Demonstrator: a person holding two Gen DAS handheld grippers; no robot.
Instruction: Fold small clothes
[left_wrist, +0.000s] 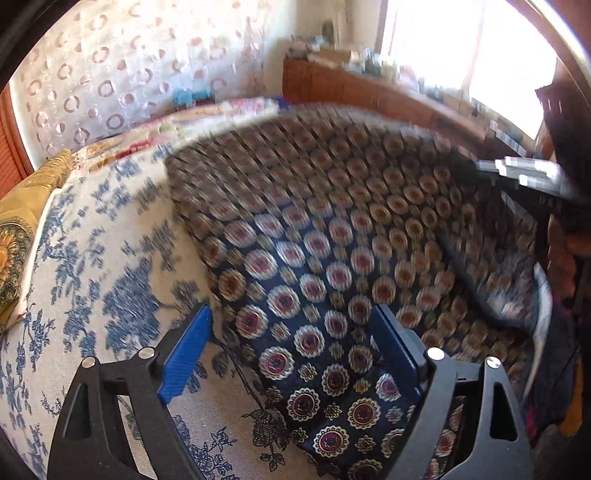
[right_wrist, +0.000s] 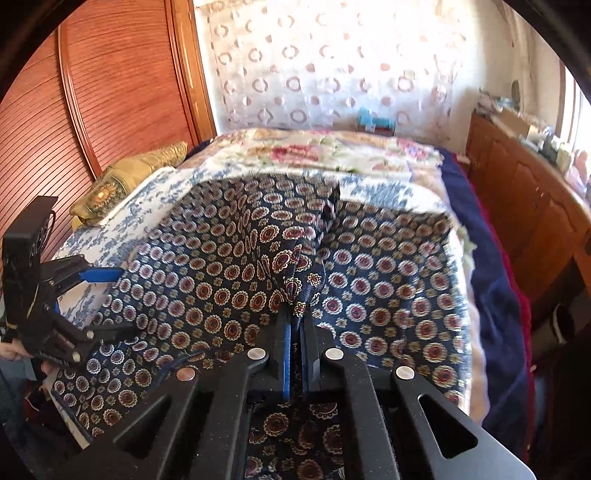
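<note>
1. Cloth first: the patterned garment (right_wrist: 229, 258), navy with red and gold medallions, lies spread across the blue-and-white bedspread (left_wrist: 92, 258), which serves as the landmark here. Most of it rests flat on that bedspread; one bunched ridge rises from its middle toward the right gripper (right_wrist: 295, 314).
2. The right gripper has its blue pads pressed together on that ridge of fabric, so it carries the fold.
3. The left gripper (left_wrist: 291, 354) has its fingers spread wide apart, holding nothing, and sits over the garment's edge where cloth meets bare bedspread.
4. Judged from this, the step in hand is drawing one portion over the rest. Doing it well probably means lifting the pinched ridge only enough to clear the bedspread.
5. The left gripper would help most by pinning or gripping the near edge, keeping the lower layer from dragging.
6. Lay the fold so edges align, then smooth outward across the bedspread.
</note>
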